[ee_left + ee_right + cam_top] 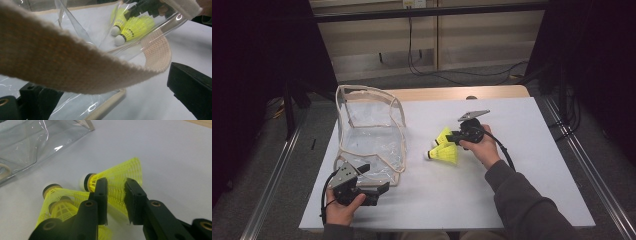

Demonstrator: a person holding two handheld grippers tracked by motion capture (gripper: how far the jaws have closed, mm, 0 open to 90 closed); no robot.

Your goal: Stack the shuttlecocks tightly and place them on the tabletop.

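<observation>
A clear plastic bag (369, 132) with beige webbing trim stands open on the white table, left of centre. Two yellow shuttlecocks lie to its right. My right gripper (452, 136) is shut on the mesh skirt of the farther shuttlecock (443, 134); in the right gripper view its jaws pinch that skirt (120, 173). The other shuttlecock (444, 156) rests just beside it (56, 197). My left gripper (377, 189) sits at the bag's near corner. Its jaws stand wide apart, open, with the beige strap (50, 57) arching over them. Both shuttlecocks (136, 27) show through the plastic.
The white tabletop (512, 175) stretches bare to the right and front. A wooden edge (447, 93) runs along the far side. Black cables (452, 75) trail on the floor beyond, and metal rails flank the table.
</observation>
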